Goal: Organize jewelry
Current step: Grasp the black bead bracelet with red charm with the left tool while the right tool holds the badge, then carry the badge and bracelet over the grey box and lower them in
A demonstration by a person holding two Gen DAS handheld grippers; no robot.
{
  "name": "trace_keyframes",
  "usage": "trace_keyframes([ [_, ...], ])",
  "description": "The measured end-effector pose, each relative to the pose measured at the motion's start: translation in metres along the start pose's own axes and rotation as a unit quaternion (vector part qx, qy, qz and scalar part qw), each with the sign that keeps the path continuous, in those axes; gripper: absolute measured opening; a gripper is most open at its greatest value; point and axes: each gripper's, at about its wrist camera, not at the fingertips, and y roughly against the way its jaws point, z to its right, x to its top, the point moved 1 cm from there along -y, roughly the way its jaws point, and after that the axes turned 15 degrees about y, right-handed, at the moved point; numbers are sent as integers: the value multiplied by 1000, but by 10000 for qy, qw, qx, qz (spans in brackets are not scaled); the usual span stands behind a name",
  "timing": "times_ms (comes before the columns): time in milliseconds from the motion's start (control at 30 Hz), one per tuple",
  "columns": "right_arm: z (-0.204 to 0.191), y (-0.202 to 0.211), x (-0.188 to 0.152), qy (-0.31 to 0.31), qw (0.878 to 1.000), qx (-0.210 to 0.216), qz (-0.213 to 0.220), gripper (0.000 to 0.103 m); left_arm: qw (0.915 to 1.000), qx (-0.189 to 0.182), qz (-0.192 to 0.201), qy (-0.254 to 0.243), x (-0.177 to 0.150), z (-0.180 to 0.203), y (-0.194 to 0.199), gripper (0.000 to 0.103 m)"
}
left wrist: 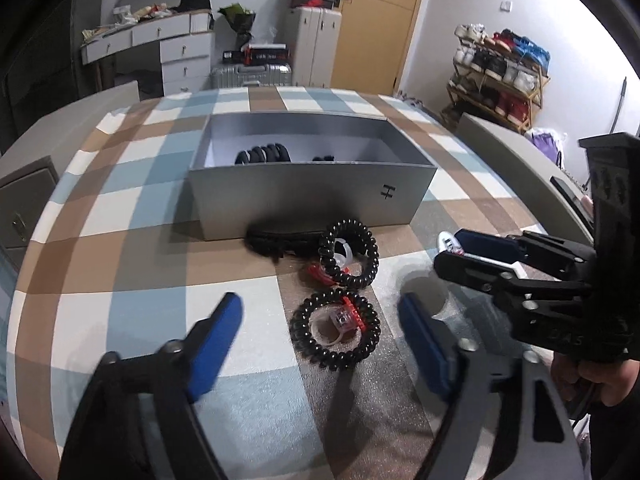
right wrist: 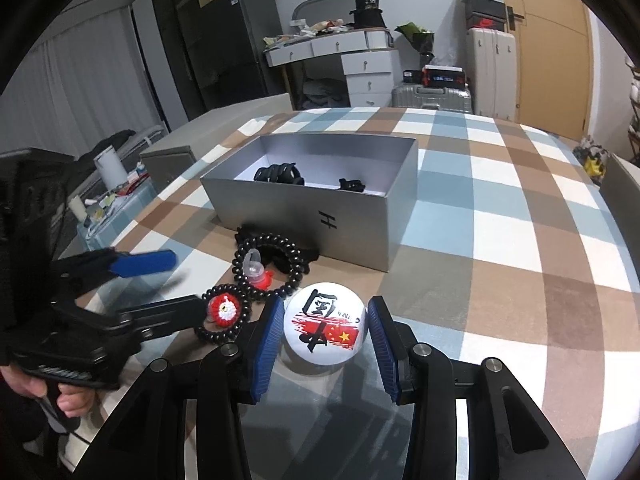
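Note:
My left gripper (left wrist: 320, 304) stands open over a black spiral hair tie (left wrist: 304, 344) that has a red-and-clear ring (left wrist: 345, 320) inside it. Its blue pads (left wrist: 218, 340) flank the tie without touching it. A second spiral tie (left wrist: 370, 256) with another ring lies just beyond, beside a black hair clip (left wrist: 276, 242). The grey open box (left wrist: 312, 196) holds a black claw clip (left wrist: 262, 154) and a smaller clip (left wrist: 324, 158). My right gripper (right wrist: 326, 344) is shut on a white round badge (right wrist: 324, 324) with black and red print. The left gripper (right wrist: 188, 280) shows at the left there.
A checked blue, brown and white cloth (right wrist: 500, 216) covers the table. The box (right wrist: 320, 208) stands behind the ties, near the table's middle. Grey cabinets (right wrist: 168, 160) flank the table. A hand (right wrist: 70, 398) holds the left tool. Furniture and a shoe rack (left wrist: 500, 72) line the walls.

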Motion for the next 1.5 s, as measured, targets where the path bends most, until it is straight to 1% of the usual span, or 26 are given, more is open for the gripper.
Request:
trace_keyframes([
  [67,4,2,-1,-95,9999,53,39,42,9999,-55,-95,61,1,-2,-3,61],
  [100,5,1,-1,-128,9999,75,37,42,9998,-94,-156,82,1,-2,-4,59],
  [267,12,2,-4,-263,9995,164,55,42,9995,-161,-282,-44,-3,4,-5,40],
  [300,12,2,-4,-282,9994,175,62,42,9993,-158,-318,-73,-4,5,-6,37],
  [333,13,2,-4,-298,9993,194,71,42,9992,-170,-354,-92,-4,6,-7,32],
  [367,13,2,-5,-303,9993,197,71,42,9991,-176,-375,-99,-5,6,-8,30],
  [467,14,2,-4,-318,9992,214,76,42,9991,-151,-354,-159,-5,8,-7,27],
  [500,14,3,-4,-325,9992,217,85,42,9991,-131,-369,-181,-5,8,-7,24],
  [533,14,3,-4,-326,9992,227,92,42,9987,-140,-437,-213,-5,9,-8,16],
  [633,14,4,-4,-316,9992,228,120,42,9987,-69,-415,-301,-6,11,-7,13],
  [867,13,7,-3,-299,9992,221,145,42,9985,105,-375,-374,-7,14,-8,12],
  [933,13,8,-2,-308,9992,210,173,42,9986,89,-386,-354,-7,13,-7,12],
  [1133,13,10,0,-314,9991,203,196,42,9991,-5,-235,-351,-2,16,2,12],
  [1300,9,14,5,-298,9990,211,255,42,9994,-146,-34,-306,6,16,15,12],
  [1433,7,19,10,-254,9990,197,314,42,9993,-156,153,-308,11,16,26,12],
  [1500,5,22,15,-199,9988,260,352,42,9990,-150,265,-330,14,16,33,12],
])
